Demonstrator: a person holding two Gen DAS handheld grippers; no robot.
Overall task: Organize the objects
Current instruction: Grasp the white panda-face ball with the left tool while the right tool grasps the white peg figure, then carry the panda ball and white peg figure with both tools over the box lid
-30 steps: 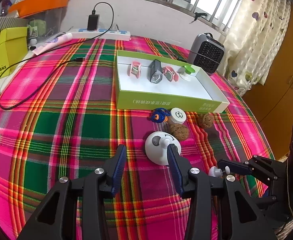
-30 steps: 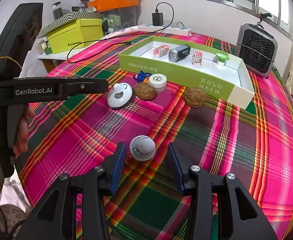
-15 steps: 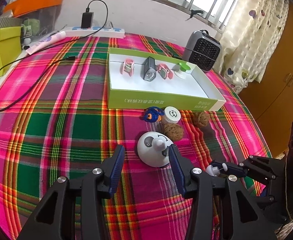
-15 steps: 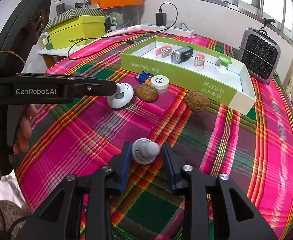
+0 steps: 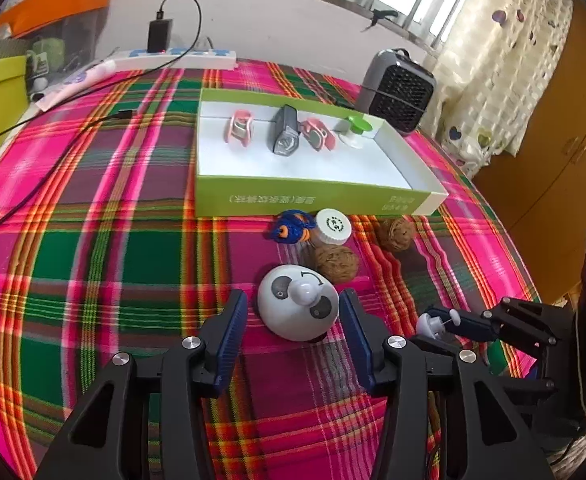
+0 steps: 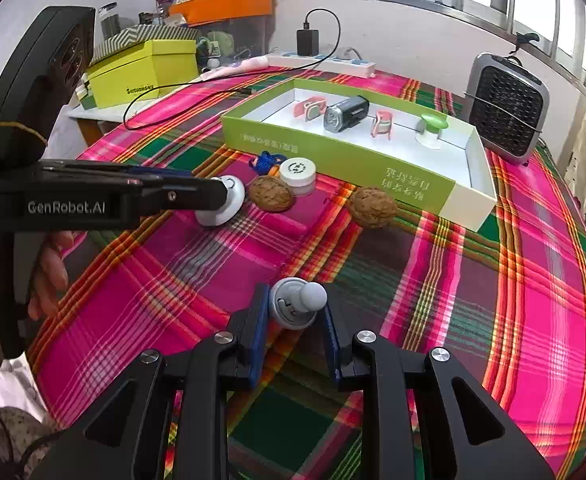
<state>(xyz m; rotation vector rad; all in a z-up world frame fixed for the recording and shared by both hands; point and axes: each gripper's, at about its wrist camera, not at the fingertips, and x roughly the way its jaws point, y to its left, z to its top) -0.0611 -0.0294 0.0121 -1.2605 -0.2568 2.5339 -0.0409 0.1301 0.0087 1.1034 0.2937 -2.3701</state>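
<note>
gripping a small grey knob toy [image 6: 297, 306], the right gripper [image 6: 293, 320] has its 2 blue pads [image 6: 259, 330] pressed on both sides of the toy's round base, and the rounded stem sticks up above the pads. the jaws are narrow, clenched on this toy, near the front edge of the table [image 6: 533, 280] with the plaid cloth.

the left gripper [image 5: 293, 320] is released: its jaws are opening and stand about half wide. a white panda-face dome [image 5: 297, 306] sits between the 2 fingers [image 5: 233, 328], with a small gap of cloth on each side, so the pads do not touch it. the dome rests on the cloth, well forward of the table's front edge.

behind the dome, toward the middle of the table, lie a walnut [image 5: 335, 262], a white round cap [image 5: 333, 226] and a blue toy [image 5: 291, 232], close together. a 2nd walnut [image 5: 395, 234] lies a little to the right. just behind them stands the green box [image 5: 313, 200], open on top, with 4 small things in a row along its far wall.

open cloth is wide on the left side of the table, where only a black cable [image 5: 53, 168] crosses. a small heater [image 5: 401, 92] stands at the far right corner, just beside the box. to the right of the held toy the cloth is free up to the right edge.
</note>
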